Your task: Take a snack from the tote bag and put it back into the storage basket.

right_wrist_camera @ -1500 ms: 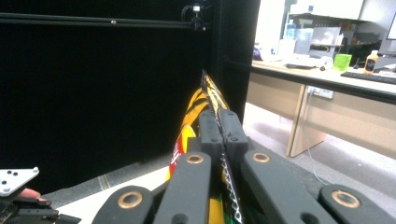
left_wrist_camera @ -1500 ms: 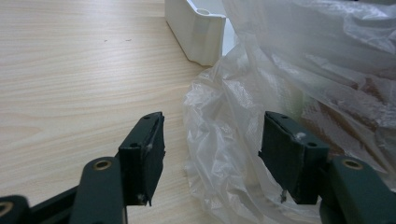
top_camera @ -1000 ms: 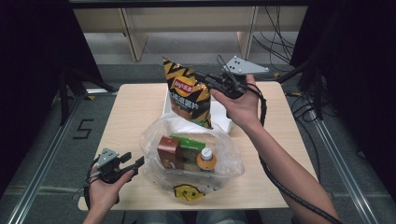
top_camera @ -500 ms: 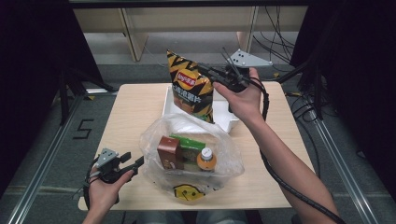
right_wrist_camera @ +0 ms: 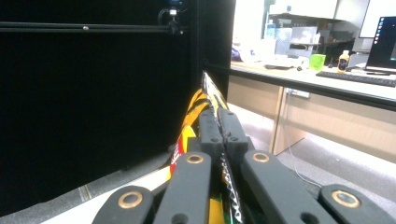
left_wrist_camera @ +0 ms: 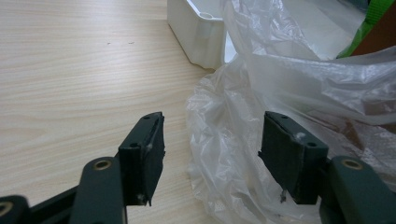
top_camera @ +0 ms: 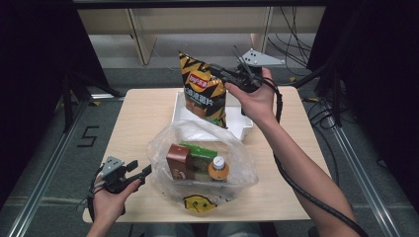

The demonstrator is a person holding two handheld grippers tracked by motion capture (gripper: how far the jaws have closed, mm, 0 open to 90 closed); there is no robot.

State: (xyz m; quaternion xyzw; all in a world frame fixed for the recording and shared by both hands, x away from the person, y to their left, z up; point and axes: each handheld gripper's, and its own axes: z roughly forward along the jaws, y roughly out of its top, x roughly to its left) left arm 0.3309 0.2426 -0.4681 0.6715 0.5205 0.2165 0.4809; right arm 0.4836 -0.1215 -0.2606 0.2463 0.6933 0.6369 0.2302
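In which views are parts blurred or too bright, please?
Right gripper view: the near jaws and chip bag are soft, and the window area behind is overexposed. Left gripper view: the plastic bag glares white; the jaws are sharp. High view: evenly lit, slightly soft.

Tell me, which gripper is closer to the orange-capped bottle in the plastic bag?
Left. The left gripper sits open at the bag's left edge, level with the bottle. The right gripper is raised over the white tray, shut on the chip bag.

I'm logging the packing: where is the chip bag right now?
In the high view the chip bag hangs upright above the white tray at the table's far middle, clamped at its top edge by the right hand-held gripper.
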